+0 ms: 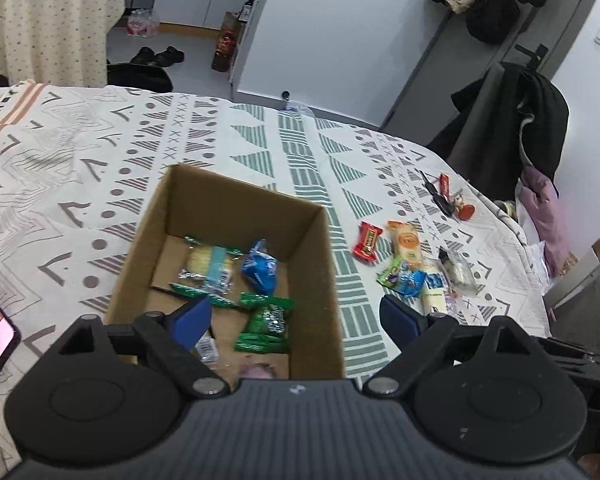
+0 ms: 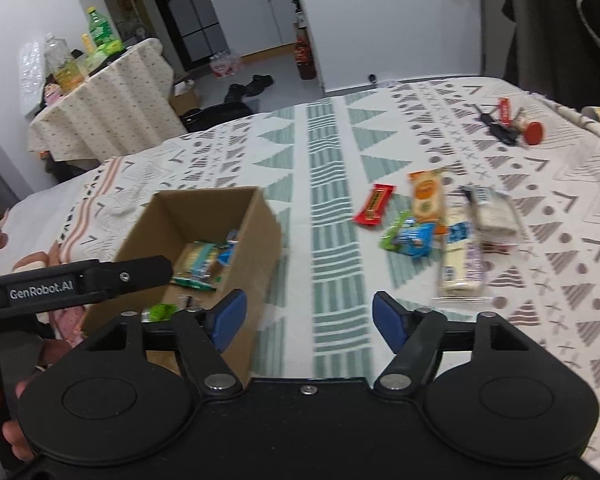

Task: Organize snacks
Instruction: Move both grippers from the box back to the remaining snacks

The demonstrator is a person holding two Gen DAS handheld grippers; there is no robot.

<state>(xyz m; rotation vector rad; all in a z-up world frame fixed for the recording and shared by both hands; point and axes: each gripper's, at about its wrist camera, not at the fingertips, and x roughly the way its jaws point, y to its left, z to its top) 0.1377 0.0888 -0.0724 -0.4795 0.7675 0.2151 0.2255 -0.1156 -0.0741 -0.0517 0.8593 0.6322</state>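
1. snacks [image 2: 420, 224] lay in a loose pile on the patterned counter [image 2: 332, 208], right of the cardboard box [image 1: 316, 264], which already held a few packets.
2. i judged them light, crinkly and slippery, the wafers inside fragile; a pinch across a wrapper's middle seemed best.
3. left tongs [image 1: 296, 316] hung wide and empty over the box; right tongs [image 2: 308, 316] were wide too, holding nothing.
4. i read only "genrobot.ai" on the left rig's arm [image 2: 40, 290]; wrapper print was too blurred.
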